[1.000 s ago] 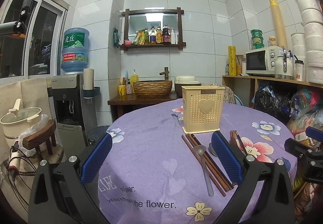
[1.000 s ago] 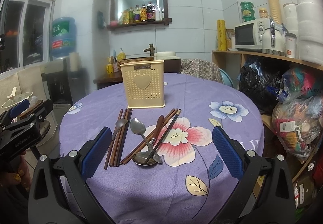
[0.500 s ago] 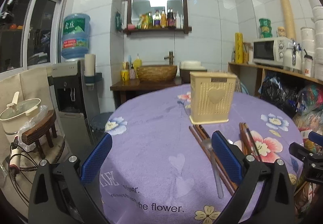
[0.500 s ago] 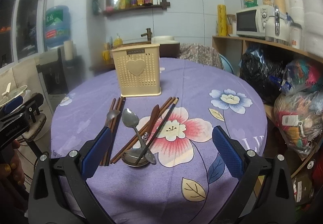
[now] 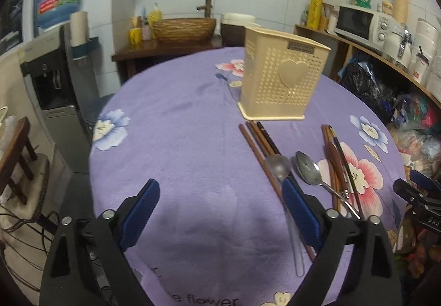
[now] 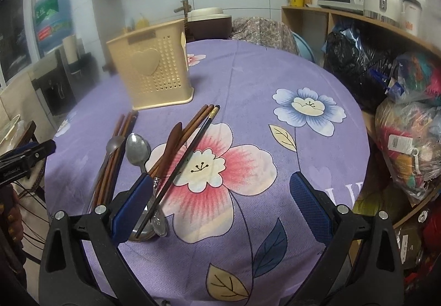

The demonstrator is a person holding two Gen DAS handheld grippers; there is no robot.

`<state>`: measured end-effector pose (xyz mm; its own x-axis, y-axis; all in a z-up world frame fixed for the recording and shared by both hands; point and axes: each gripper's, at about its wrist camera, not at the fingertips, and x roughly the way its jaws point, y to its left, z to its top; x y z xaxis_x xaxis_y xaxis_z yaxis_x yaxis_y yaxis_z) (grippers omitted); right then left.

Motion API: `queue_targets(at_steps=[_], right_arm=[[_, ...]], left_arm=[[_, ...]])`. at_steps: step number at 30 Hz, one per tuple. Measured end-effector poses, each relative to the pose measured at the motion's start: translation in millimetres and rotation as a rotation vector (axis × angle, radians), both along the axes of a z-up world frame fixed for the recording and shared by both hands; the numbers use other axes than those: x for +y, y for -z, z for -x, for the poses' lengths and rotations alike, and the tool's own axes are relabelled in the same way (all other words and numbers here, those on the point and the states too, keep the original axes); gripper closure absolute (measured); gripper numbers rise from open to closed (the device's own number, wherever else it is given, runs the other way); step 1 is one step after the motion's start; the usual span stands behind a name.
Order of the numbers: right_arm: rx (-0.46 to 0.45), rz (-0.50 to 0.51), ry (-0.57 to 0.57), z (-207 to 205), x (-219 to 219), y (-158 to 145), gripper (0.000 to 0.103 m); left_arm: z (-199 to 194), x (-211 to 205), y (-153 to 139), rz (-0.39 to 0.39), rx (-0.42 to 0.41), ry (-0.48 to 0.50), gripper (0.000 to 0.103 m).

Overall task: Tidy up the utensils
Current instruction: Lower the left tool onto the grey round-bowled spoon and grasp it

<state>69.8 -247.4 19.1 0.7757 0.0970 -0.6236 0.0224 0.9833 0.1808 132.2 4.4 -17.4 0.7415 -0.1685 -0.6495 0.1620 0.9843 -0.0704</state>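
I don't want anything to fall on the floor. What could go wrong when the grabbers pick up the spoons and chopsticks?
1. The shiny metal spoon, wooden spoon and black chopstick lie crossed, so lifting one may drag the others.
2. The brown wooden chopsticks end close beside the cream plastic holder; a bump might shove it.
3. The left gripper, closing, has nothing between its fingers, so it may miss.
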Motion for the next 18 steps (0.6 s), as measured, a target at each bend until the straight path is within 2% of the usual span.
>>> queue_targets(at_steps=[2, 8, 13, 18], right_arm=[[0.013, 0.000, -0.004, -4, 0, 1, 0.005], [0.025, 0.002, -0.021, -5, 4, 3, 0.005], [0.025, 0.006, -0.026, -3, 6, 4, 0.005], [0.022, 0.009, -0.024, 0, 6, 3, 0.005]], left_arm=[[-5, -8, 3, -0.002, 0.024, 0.028, 0.027], [-19, -37, 16, -0.014, 0.113, 0.120, 0.044], [-37, -49, 26, -0.004, 0.188, 0.158, 0.052], [-54, -52, 30, 0.014, 0.246, 0.167, 0.052]])
